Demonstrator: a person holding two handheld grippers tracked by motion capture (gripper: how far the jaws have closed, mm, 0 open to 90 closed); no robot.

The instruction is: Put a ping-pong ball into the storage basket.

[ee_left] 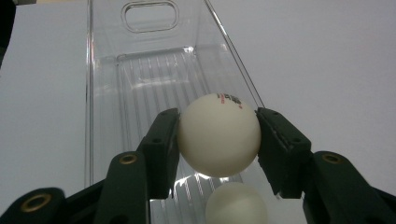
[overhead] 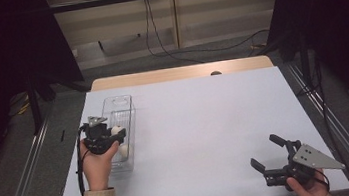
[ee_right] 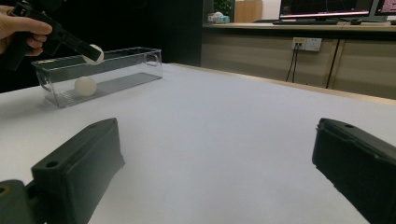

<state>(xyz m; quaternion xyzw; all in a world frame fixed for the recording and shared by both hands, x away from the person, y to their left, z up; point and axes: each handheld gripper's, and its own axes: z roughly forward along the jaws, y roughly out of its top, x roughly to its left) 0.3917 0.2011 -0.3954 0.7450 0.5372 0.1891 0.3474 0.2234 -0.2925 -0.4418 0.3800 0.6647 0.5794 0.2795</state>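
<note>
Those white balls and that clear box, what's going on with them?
A person works at a white table with a gripper in each hand. The left gripper is shut on a white ball and holds it above the clear box. A second ball lies on the box's floor beneath it. The right gripper is open, with nothing between its jaws, over the near right part of the table, far from the box.

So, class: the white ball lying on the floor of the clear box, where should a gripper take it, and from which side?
Grip the lower ball across its widest middle, coming straight down through the open top of the clear box. Its walls block any sideways approach, so set the jaws along the box's length.
</note>
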